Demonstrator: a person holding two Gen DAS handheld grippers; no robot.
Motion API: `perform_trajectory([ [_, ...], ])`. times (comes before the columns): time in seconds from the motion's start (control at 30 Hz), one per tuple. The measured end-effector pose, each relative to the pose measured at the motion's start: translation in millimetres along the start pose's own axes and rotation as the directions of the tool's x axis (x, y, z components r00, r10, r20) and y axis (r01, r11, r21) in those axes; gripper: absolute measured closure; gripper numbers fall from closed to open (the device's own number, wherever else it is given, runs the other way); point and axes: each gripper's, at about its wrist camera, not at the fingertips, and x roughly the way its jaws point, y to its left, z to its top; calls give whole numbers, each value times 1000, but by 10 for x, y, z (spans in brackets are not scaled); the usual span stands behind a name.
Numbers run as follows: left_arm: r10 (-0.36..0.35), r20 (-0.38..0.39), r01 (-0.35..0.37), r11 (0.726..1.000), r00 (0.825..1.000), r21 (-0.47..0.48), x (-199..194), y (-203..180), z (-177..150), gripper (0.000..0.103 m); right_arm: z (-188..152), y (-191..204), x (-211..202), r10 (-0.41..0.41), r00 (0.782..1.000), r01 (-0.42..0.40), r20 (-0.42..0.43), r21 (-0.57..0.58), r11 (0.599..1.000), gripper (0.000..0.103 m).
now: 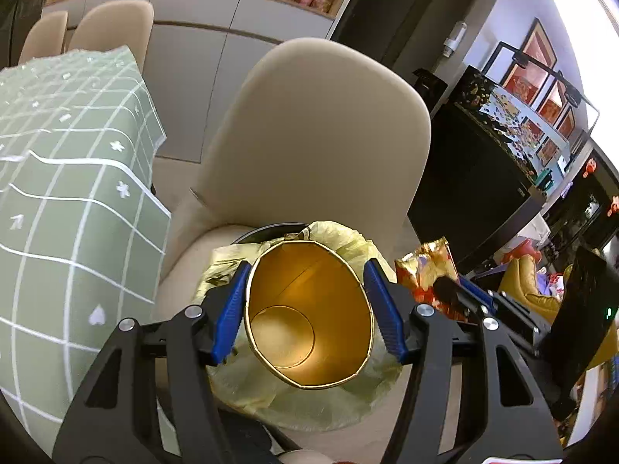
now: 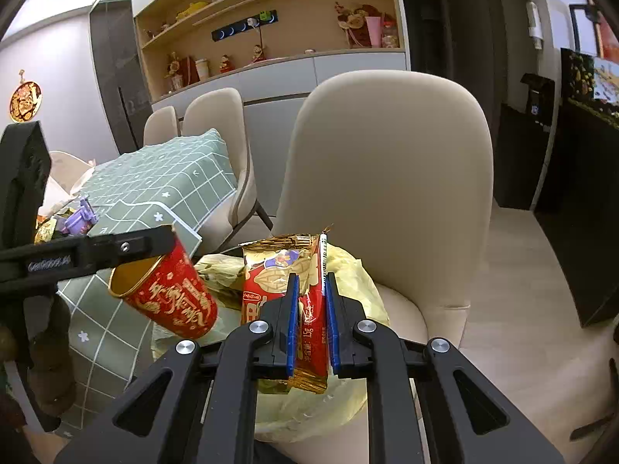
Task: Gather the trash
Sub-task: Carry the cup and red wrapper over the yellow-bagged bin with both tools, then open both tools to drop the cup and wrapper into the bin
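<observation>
Two grippers hang side by side over a bin lined with a pale yellow bag (image 1: 309,406) that stands on the seat of a beige chair (image 1: 321,127). The left gripper (image 1: 307,309) is clamped on a paper cup (image 1: 309,309), its blue pads pressing the cup's sides just below the rim; the cup lies tilted with its gold inside and round bottom facing the left wrist camera. From the right wrist view the same cup (image 2: 170,294) shows its red outside with gold lettering, its mouth turned up and to the left, hanging above the near left part of the bag.

The right gripper (image 2: 311,317) is closed nearly flat on a snack wrapper (image 2: 305,309), red and gold with printed text, which stands upright between the blue pads and reaches above and below them. The wrapper hangs over the middle of the bag's opening (image 2: 348,282). In the left wrist view the wrapper (image 1: 425,266) shows just right of the cup.

A table with a green checked cloth (image 1: 69,193) stands to the left of the chair, with more wrappers on it (image 2: 73,224), and further beige chairs (image 2: 216,116) stand behind it
</observation>
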Motion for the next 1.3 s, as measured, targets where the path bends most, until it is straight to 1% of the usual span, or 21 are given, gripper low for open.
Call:
perform_trajectory([
  [0.07,-5,-8,5,1000,1000,-6,74,-6,-1,46,-10,-30,21,-6,1000,6,-4,7,1000,89],
  [0.23,-38,-57,36,999,998,-38,207,51,-58,41,-35,-59,82,-13,1000,13,-21,16,1000,89],
  [0.33,-35,-61,32,999,998,-41,174,66,-67,32,-57,-38,133,-3,1000,4,-30,21,1000,89],
  [0.53,52,-15,-52,999,999,-6,-78,81,-86,21,-109,89,269,11,999,-12,-53,-4,1000,89],
  [0.7,104,6,-104,994,995,-17,-380,196,-164,20,-168,276,444,9,996,-14,-94,-54,998,89],
  [0.83,130,15,-129,991,991,-17,-588,281,-248,20,-188,342,539,-12,994,5,-109,-59,998,88],
  [0.93,144,38,-144,989,989,-15,-757,352,-323,14,-190,356,564,-25,993,19,-119,-53,998,83],
  [1.0,147,50,-146,989,988,-21,-836,393,-360,14,-187,391,581,-29,990,20,-135,-68,998,79],
  [1.07,144,59,-143,989,988,-29,-927,432,-388,13,-185,423,549,-42,991,32,-123,-83,996,73],
  [1.17,150,78,-147,988,986,-43,-1074,510,-421,13,-167,481,463,-43,994,34,-100,-97,995,73],
  [1.3,174,109,-167,983,979,-70,-1303,639,-464,13,-124,564,324,-22,997,15,-70,-92,996,73],
])
